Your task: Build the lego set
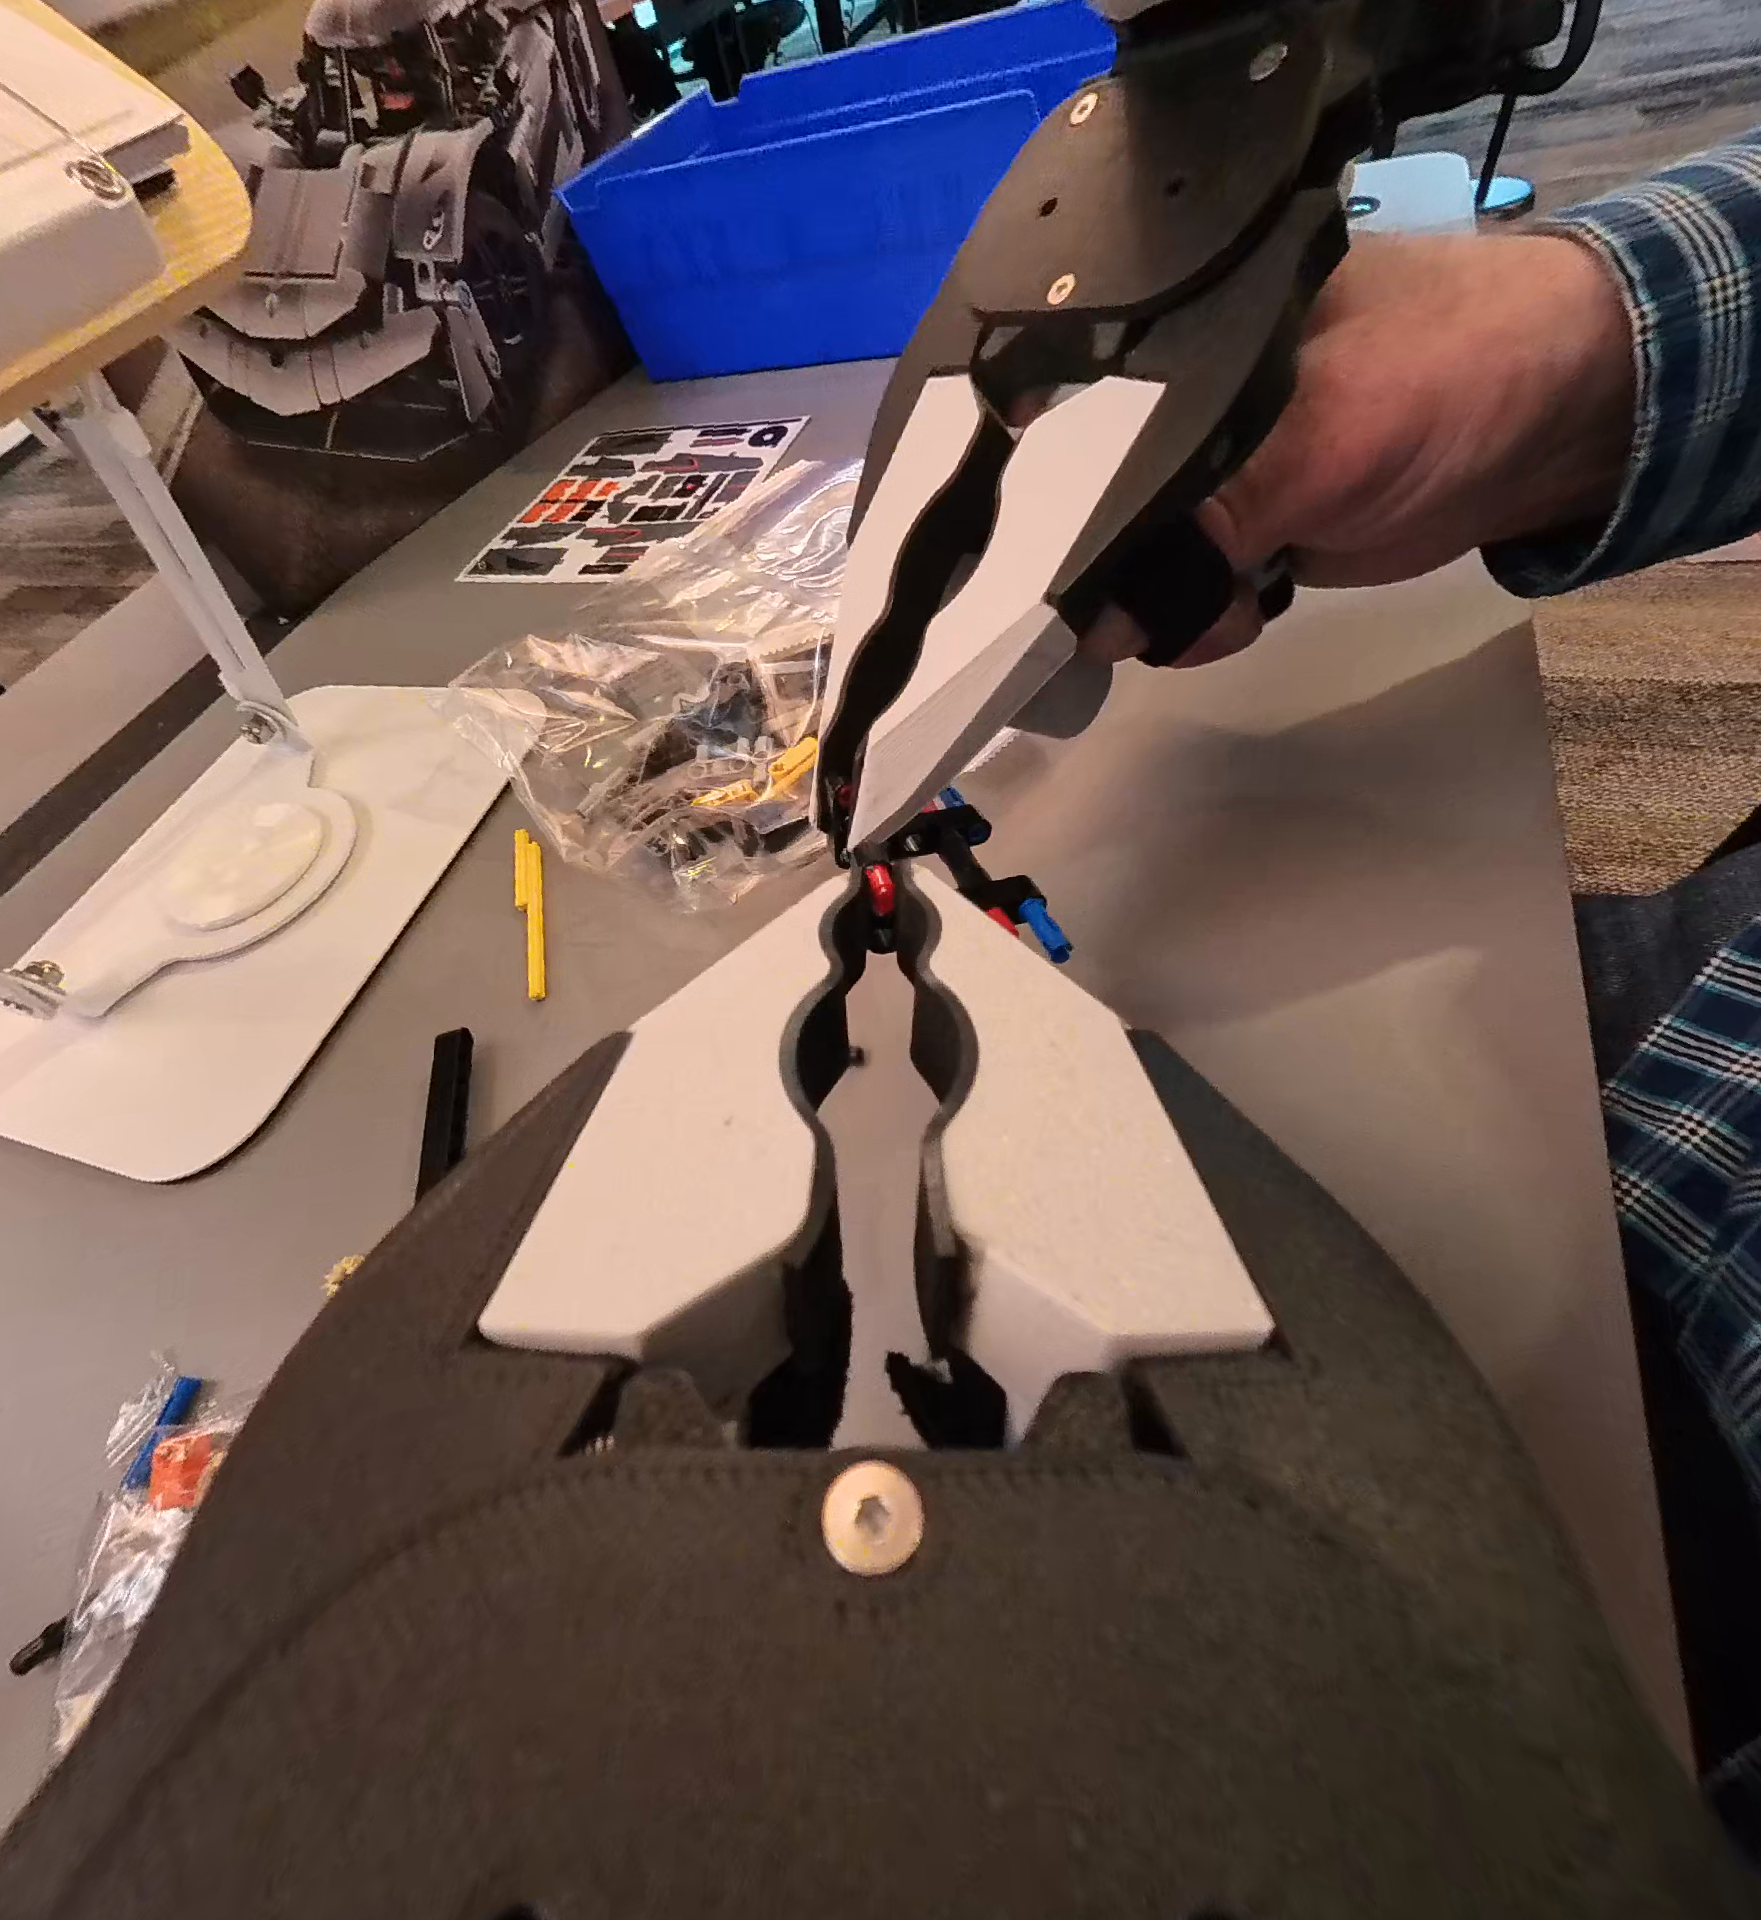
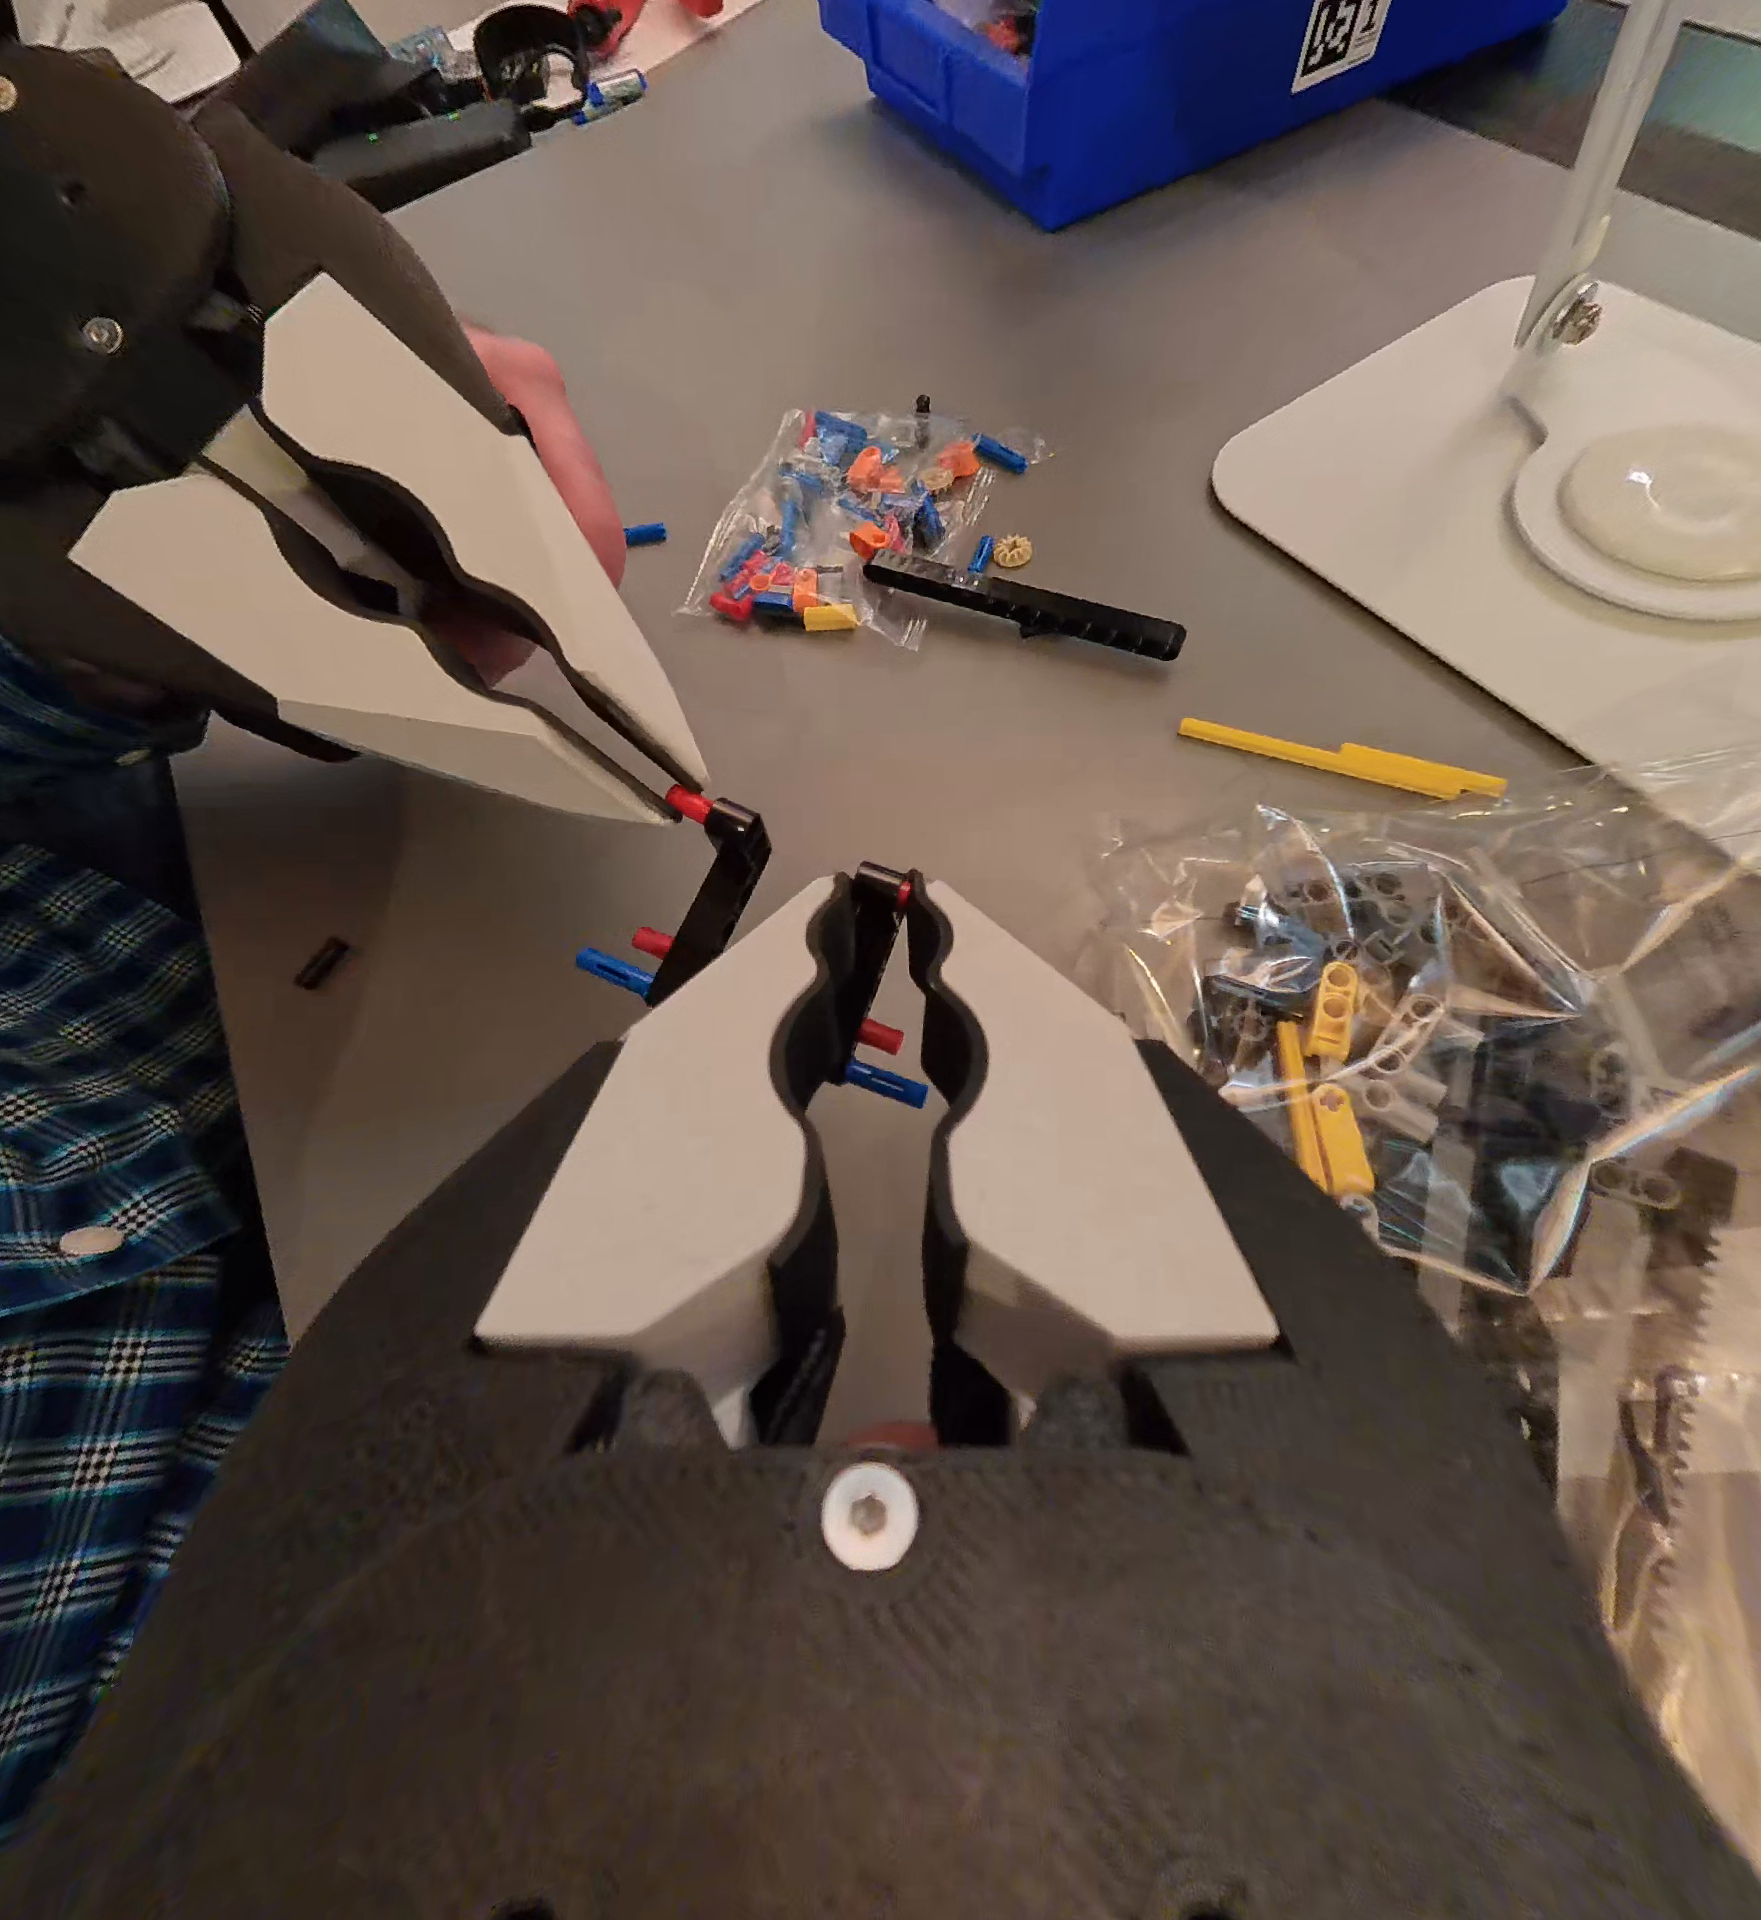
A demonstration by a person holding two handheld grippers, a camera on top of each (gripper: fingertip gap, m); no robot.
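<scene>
You are holding two small black beams off the grey table (image 2: 959,260), one in each gripper, and you are bringing them close together. The left gripper (image 2: 687,802) is pinched shut on a red pin (image 2: 689,800) that sticks out of the top of one black beam (image 2: 715,904); that beam is hanging below the tips, with another red pin and a blue pin (image 2: 611,971) poking out near its lower end. The right gripper (image 2: 881,888) is clamped on the second black beam (image 2: 871,966), which is running back between its fingers, carrying its own red and blue pins lower down.

These pieces look light, hard and stiff, so weight is no concern, but they are slick plastic and tiny. Held by a round pin alone, the left beam is likely to swivel or slip, so you are better off gripping flat beam faces where you can, as the right gripper is doing. Pins probably need a firm, straight push to seat.

In the left wrist view, the left gripper (image 1: 881,899) is meeting the right gripper (image 1: 845,847) almost tip to tip, with the beams just beside each other; whether they are touching is hard to tell.

Spare parts are lying in a clear bag (image 2: 1427,1039), a smaller bag (image 2: 855,520), and loose: a long black beam (image 2: 1032,608) and yellow rods (image 2: 1343,764). A blue bin (image 2: 1115,104) is sitting farther back.
</scene>
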